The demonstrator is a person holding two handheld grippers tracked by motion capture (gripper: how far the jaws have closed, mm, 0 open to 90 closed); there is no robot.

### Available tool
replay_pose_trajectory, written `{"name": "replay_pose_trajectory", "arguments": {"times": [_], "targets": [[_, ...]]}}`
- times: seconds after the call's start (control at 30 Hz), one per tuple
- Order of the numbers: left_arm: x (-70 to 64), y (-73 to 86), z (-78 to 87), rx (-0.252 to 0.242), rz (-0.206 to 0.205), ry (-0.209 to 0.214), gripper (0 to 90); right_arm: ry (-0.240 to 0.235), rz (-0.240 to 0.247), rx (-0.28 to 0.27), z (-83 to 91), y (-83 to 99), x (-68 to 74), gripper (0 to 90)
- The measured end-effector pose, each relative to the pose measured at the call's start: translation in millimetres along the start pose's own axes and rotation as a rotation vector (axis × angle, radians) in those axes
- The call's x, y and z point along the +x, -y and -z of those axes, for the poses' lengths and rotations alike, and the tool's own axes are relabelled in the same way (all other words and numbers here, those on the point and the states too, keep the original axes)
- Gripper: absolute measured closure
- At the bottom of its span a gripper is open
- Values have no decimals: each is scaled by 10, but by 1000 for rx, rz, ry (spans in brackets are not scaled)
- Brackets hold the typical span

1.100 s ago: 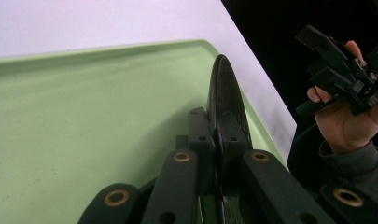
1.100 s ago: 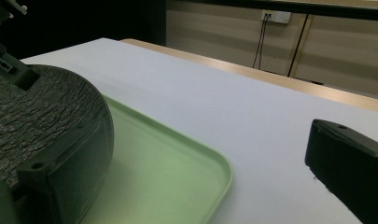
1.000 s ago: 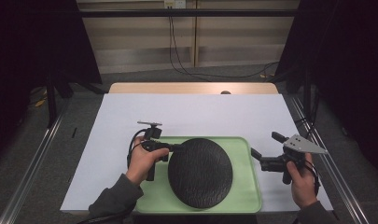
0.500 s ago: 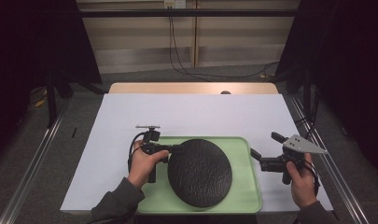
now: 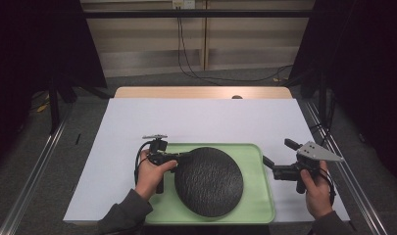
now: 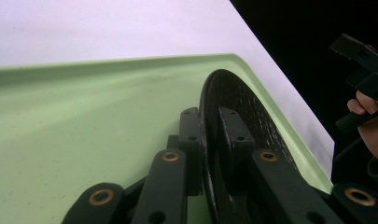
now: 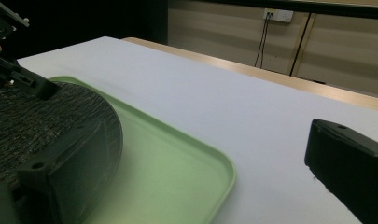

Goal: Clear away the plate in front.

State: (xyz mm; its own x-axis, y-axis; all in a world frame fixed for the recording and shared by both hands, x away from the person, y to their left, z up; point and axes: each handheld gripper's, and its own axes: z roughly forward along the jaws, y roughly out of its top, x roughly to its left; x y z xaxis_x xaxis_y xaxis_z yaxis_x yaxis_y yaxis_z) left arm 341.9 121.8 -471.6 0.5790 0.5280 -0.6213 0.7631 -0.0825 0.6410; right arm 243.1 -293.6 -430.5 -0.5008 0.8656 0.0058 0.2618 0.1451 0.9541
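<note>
A round black textured plate [image 5: 209, 181] lies on a pale green tray [image 5: 257, 208] near the table's front edge. My left gripper [image 5: 182, 156] points right and is shut on the plate's left rim. In the left gripper view the jaws pinch the thin rim of the plate [image 6: 252, 109] above the tray [image 6: 84, 121], gripper [image 6: 209, 133]. My right gripper [image 5: 279, 152] hovers just off the tray's right side, open and empty. In the right gripper view the right gripper [image 7: 210, 140] stands wide apart, with the plate [image 7: 32, 116] and the tray [image 7: 177, 163] to the left.
A white sheet [image 5: 201, 122] covers the table, bare beyond the tray. The wooden table edge [image 5: 201, 92] runs along the far side. Metal rails [image 5: 34, 171] flank the table on the floor. The right hand's gripper [image 6: 364, 60] shows at the edge of the left gripper view.
My left gripper has sunk very slightly with the plate's rim still held. The right gripper stays where it was, open.
</note>
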Motion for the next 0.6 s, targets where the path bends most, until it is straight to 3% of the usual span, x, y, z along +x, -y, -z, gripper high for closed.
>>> {"name": "replay_pose_trajectory", "arguments": {"times": [0.23,0.6], "targets": [[14,12,-12,-3,-18,-13,795,-5,0,2,4,-2,-7,0],[74,34,-45,-7,-12,-26,787,3,4,2,6,-1,-9,0]]}}
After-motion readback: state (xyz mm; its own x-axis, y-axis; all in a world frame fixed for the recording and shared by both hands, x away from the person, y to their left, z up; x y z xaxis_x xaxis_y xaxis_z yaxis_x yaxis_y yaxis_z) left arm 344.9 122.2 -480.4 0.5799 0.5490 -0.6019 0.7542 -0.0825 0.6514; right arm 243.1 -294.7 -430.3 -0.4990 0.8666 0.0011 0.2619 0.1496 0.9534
